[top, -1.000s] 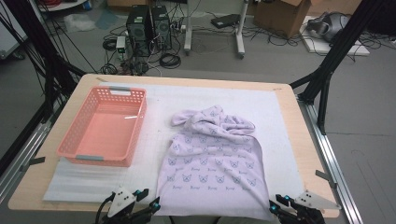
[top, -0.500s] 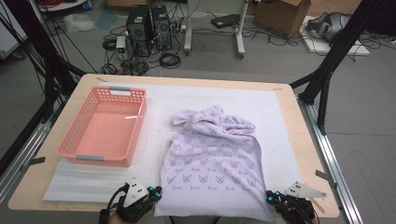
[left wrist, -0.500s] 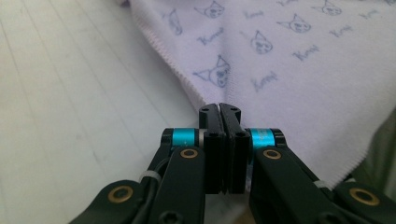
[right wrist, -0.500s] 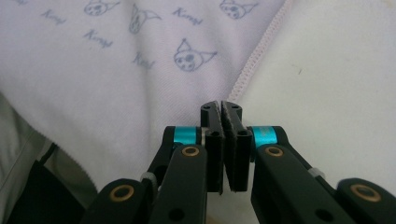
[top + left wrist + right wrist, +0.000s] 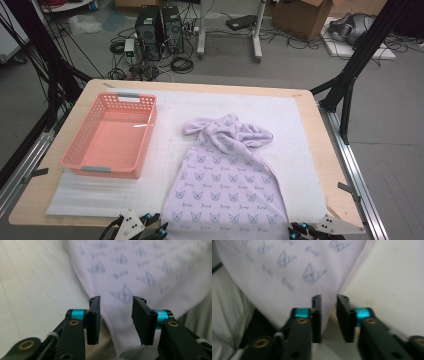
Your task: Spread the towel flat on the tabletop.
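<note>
- Both claws shifted a bit along the near edge since the earlier frames: left claw (image 5: 150,231) sits by the cloth's near-left corner, right claw (image 5: 305,233) by the near-right corner; cloth (image 5: 227,190) and basket (image 5: 111,137) unchanged.
- Left claw (image 5: 116,317): jaws have just been opening, now part open; cloth (image 5: 140,272) edge lies beyond and between them, pads not pressing on it.
- Right claw (image 5: 329,317): jaws have just been opening, gap narrow; cloth (image 5: 294,267) edge hangs in the gap, no clear pinch.
- Cloth place: on the white mat (image 5: 300,130) on the surface (image 5: 325,165), centre-right, near hem draping over the near edge, just beside the basket but apart from it.
- Step, as I judge it: grab the two near corners. To do it well, get each pair of jaws astride the hem itself, one layer only, close evenly on both sides, keep the corners level so the cloth doesn't skew.
- Risk: right gap is slim, the hem could slide out to the side.
- Long axis: runs near to far, slightly tilted to the right going away; wide hem near, bunched narrow end far.
- Basket: pink, empty, left of the cloth, long side running near to far.
</note>
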